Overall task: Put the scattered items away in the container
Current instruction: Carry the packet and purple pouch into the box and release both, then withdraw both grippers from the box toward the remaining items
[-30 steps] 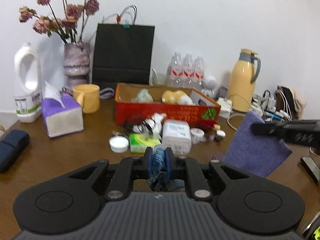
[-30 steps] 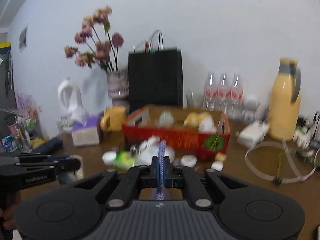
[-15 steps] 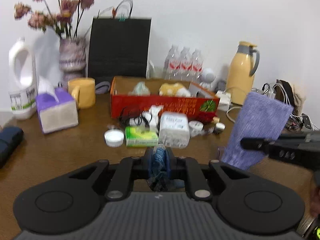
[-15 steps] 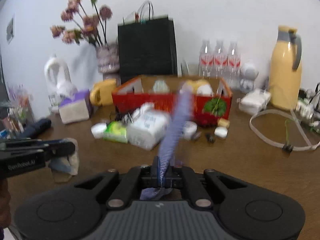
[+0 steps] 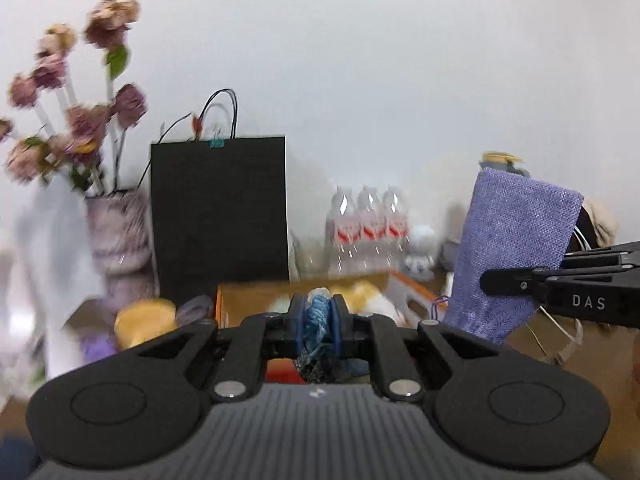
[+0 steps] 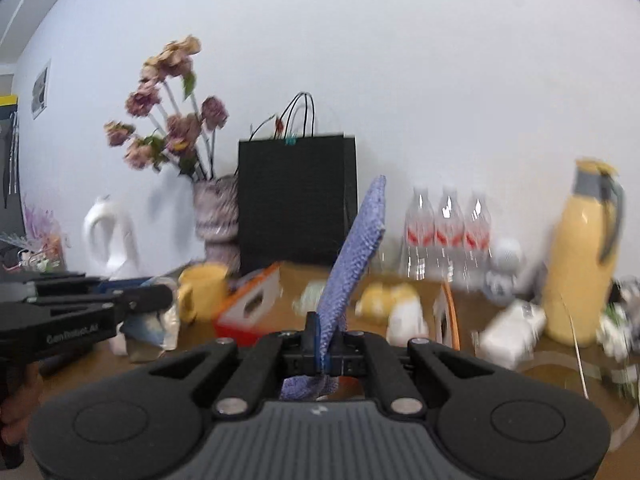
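Wooden table (image 6: 532, 392) is spreading out below both sets of fingers, much of it blurred.

Black paper bag (image 5: 219, 212) is standing against the wall, straight ahead of the left fingers and well beyond them.

Red cardboard box (image 6: 250, 310), the container, is lying open-topped just beyond and below both grippers; from the left wrist its tan inner wall (image 5: 256, 300) is showing directly past the fingertips. Yellowish and white items inside it are blurred past telling.

Yellow thermos jug (image 6: 580, 256) is standing far right of the right fingers. Vase of pink flowers (image 5: 116, 236) is sitting left of the left fingers, beside the bag.

Purple woven pouch (image 6: 360, 248) is sticking up and forward, tilted right, out of the right gripper (image 6: 324, 344), whose fingers are clenching its lower end. In the left wrist view the pouch (image 5: 512, 252) is hanging in the air right of the left fingers, above the box's right end.

Three water bottles (image 5: 368, 232) are lined up behind the box.

Left gripper (image 5: 320, 324) is grasping a crumpled blue-patterned bundle (image 5: 318, 316) between its pads, fingers nearly together, above the box's near edge.
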Action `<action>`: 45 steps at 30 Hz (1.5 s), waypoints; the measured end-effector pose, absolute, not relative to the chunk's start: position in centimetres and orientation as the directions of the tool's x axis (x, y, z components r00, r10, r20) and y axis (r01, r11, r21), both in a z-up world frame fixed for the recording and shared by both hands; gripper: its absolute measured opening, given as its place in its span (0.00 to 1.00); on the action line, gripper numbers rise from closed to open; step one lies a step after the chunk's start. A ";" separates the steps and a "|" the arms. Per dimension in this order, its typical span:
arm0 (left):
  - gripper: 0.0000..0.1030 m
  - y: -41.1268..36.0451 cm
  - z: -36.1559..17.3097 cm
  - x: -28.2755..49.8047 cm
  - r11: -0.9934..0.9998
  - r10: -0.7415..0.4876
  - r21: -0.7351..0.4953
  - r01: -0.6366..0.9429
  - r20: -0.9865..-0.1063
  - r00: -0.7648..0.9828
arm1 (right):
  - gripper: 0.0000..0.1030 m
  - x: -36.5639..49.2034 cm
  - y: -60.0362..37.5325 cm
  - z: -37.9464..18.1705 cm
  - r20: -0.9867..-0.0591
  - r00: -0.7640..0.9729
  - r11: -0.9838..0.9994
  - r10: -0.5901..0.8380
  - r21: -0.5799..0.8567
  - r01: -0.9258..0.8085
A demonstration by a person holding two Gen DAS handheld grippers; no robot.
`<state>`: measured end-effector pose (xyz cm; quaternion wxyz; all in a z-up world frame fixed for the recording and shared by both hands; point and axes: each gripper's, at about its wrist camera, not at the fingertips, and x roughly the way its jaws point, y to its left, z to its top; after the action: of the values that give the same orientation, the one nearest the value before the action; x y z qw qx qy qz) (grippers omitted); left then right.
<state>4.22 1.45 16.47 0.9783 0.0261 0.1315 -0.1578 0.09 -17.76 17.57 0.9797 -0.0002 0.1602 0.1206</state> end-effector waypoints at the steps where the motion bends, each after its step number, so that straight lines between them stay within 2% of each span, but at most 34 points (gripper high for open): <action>1: 0.14 1.4 17.0 6.2 0.952 -0.294 -0.004 0.305 -0.283 0.913 | 0.01 1.9 -17.8 18.4 -0.306 0.921 0.970 0.241 0.043 -0.240; 4: 0.14 0.7 17.2 12.3 0.967 -0.237 0.008 0.255 -0.338 0.911 | 0.02 7.0 -17.8 20.0 -0.309 0.919 0.969 0.245 0.057 -0.239; 7: 0.14 -0.1 15.4 17.4 0.972 -0.210 0.001 0.235 -0.447 0.869 | 0.02 11.8 -18.8 19.5 -0.374 0.891 0.965 0.258 0.141 -0.220; 11: 0.14 -1.6 12.0 22.8 0.971 -0.211 -0.043 0.234 -0.607 0.766 | 0.02 17.8 -20.6 16.1 -0.496 0.816 0.934 0.297 0.327 -0.141; 16: 0.14 -3.2 8.3 26.2 0.980 -0.112 0.035 0.196 -0.717 0.688 | 0.02 21.8 -22.3 10.5 -0.599 0.733 0.854 0.322 0.518 0.049; 19: 0.15 -2.9 7.5 27.1 0.983 -0.121 -0.001 0.185 -0.759 0.639 | 0.04 22.3 -22.1 8.4 -0.653 0.705 0.847 0.276 0.512 0.143; 21: 0.20 -2.9 7.2 27.2 0.979 -0.154 -0.039 0.198 -0.780 0.606 | 0.07 22.4 -21.8 7.5 -0.684 0.685 0.850 0.250 0.494 0.183; 24: 0.24 -3.6 7.3 27.0 0.972 -0.171 -0.041 0.230 -0.795 0.583 | 0.21 22.6 -21.2 7.0 -0.731 0.646 0.870 0.220 0.447 0.209; 25: 0.27 -3.7 7.5 27.1 0.972 -0.162 -0.027 0.233 -0.794 0.585 | 0.26 22.6 -21.0 7.1 -0.745 0.631 0.884 0.216 0.423 0.197; 26: 0.33 -3.7 7.8 26.9 0.972 -0.153 -0.014 0.234 -0.795 0.587 | 0.31 22.6 -20.8 7.4 -0.758 0.616 0.893 0.214 0.407 0.191; 27: 0.39 -3.6 8.3 26.9 0.971 -0.151 -0.011 0.237 -0.799 0.582 | 0.43 22.6 -20.7 7.9 -0.771 0.598 0.899 0.218 0.397 0.185; 28: 0.56 -3.5 8.8 26.8 0.970 -0.156 -0.015 0.242 -0.804 0.574 | 0.61 22.5 -20.9 8.6 -0.782 0.583 0.902 0.220 0.390 0.183; 29: 0.72 -3.2 9.4 26.8 0.968 -0.162 -0.019 0.252 -0.811 0.562 | 0.70 22.5 -21.0 9.4 -0.796 0.565 0.907 0.218 0.379 0.183; 30: 0.76 -3.0 10.2 26.7 0.964 -0.165 -0.016 0.265 -0.816 0.554 | 0.82 22.7 -21.2 10.2 -0.814 0.542 0.916 0.211 0.358 0.180; 31: 0.79 -2.9 10.8 26.8 0.963 -0.161 -0.007 0.268 -0.815 0.557 | 0.86 22.8 -21.2 10.9 -0.838 0.508 0.929 0.201 0.328 0.174; 33: 0.85 -2.5 12.4 26.9 0.966 -0.138 0.013 0.258 -0.820 0.555 | 0.86 23.1 -21.3 12.5 -0.879 0.443 0.949 0.178 0.272 0.159; 35: 0.99 -2.0 13.7 27.4 0.976 -0.121 -0.004 0.217 -0.841 0.527 | 0.86 23.4 -21.4 14.0 -0.899 0.407 0.960 0.164 0.241 0.144; 40: 1.00 -0.6 16.3 28.2 0.996 -0.081 -0.052 0.078 -0.894 0.441 | 0.87 24.2 -21.3 18.0 -0.922 0.360 0.976 0.140 0.189 0.105; 45: 1.00 0.0 18.4 27.2 0.997 -0.071 -0.057 0.044 -0.897 0.435 | 0.89 24.3 -20.7 21.1 -0.914 0.384 0.985 0.128 0.161 0.054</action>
<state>27.24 0.04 18.35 0.8471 -0.0124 0.5302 -0.0340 24.30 -20.72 21.10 0.8279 0.0824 0.5544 0.0223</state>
